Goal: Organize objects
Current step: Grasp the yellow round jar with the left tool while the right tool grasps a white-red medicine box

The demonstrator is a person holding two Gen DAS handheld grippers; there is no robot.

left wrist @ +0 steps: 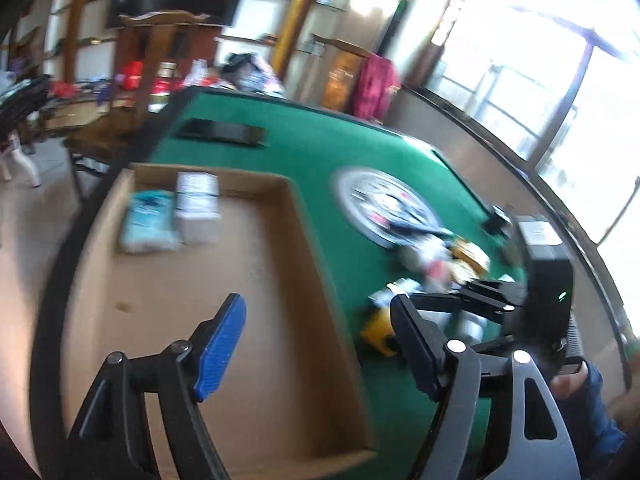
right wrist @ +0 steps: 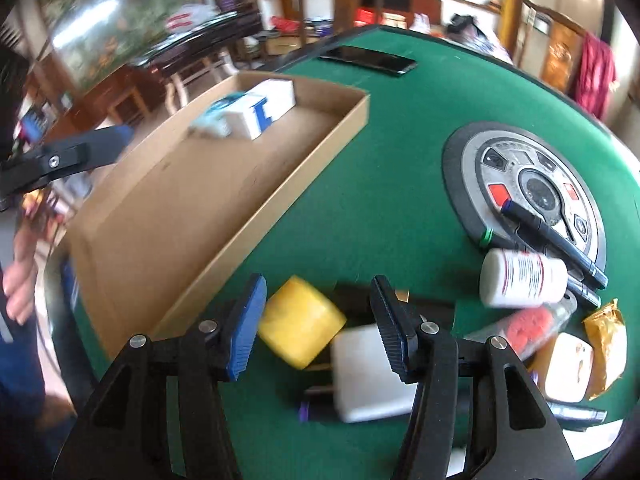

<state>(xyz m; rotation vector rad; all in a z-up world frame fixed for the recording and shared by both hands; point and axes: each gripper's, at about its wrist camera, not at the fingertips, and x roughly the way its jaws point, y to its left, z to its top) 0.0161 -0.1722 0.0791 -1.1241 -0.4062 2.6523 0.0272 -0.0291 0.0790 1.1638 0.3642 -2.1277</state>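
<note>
Two boxes already lodged in the far corner of the cardboard tray (right wrist: 168, 216), one white and blue (right wrist: 262, 110), one pale teal (left wrist: 150, 220), touching side by side; tray set along the left edge of the green table (right wrist: 380, 184); rest of tray floor bare. Remaining clutter heaped at the near right edge of the table: yellow cylinder (right wrist: 300, 326), white rectangular block (right wrist: 370, 376), white labelled bottle (right wrist: 520, 284), clear tube with red contents (right wrist: 528, 326), gold foil packet (right wrist: 606, 344), dark pens (right wrist: 556, 236) lying across the round grey dial plate (right wrist: 528, 188). Right gripper (right wrist: 320, 326) spread wide, empty, poised just above the yellow cylinder with the blue pads either side of it, not yet touching as far as blur allows. Left gripper (left wrist: 316, 344) likewise spread and empty, hanging over the near end of the tray. Judged next for pickup: yellow cylinder; probably light, possibly soft or waxy, rounded and apt to roll or squirm out; best taken across its curved flanks at mid-length, squarely, with modest squeeze. White bottle likely smooth and slippery; foil packet limp and crushable. Black phone-like slab (right wrist: 368, 60) at the far edge of the table, well apart from the heap.
</note>
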